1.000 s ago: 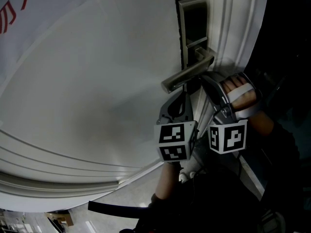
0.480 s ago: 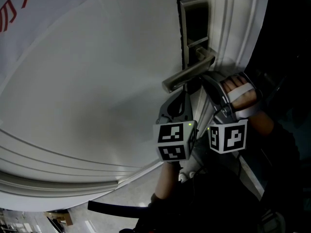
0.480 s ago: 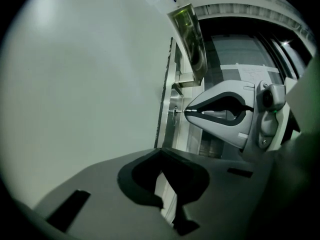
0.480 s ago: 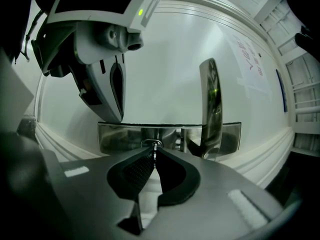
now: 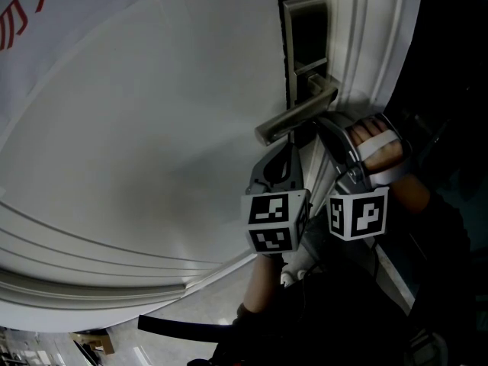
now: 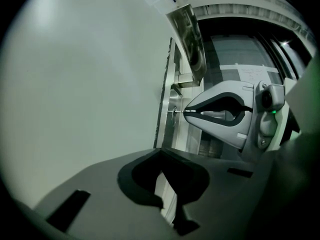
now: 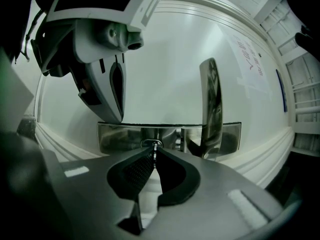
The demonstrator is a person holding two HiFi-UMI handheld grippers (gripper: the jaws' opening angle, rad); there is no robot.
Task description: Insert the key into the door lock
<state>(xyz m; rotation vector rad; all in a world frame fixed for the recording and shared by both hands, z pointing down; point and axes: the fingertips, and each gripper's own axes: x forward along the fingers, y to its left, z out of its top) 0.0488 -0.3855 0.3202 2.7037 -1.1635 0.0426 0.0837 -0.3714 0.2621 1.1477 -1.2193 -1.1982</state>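
Observation:
A steel lock plate (image 5: 305, 36) with a lever handle (image 5: 297, 117) sits on the white door (image 5: 152, 143). My right gripper (image 5: 322, 124) reaches in under the handle. In the right gripper view it (image 7: 154, 153) is shut on a thin key (image 7: 154, 148), whose tip is at the keyhole (image 7: 151, 143) in the lock plate (image 7: 120, 136). The left gripper view shows the same key (image 6: 179, 112) bridging that gripper's tips and the lock. My left gripper (image 5: 288, 147) hangs just left of it, below the handle, shut (image 6: 161, 154) with nothing seen between its jaws.
The moulded door frame (image 5: 374, 44) runs close on the right of the lock. The lever handle (image 7: 212, 109) juts out directly above both grippers. Red print (image 5: 15, 21) marks the door's upper left. A hand (image 5: 377, 147) holds the right gripper.

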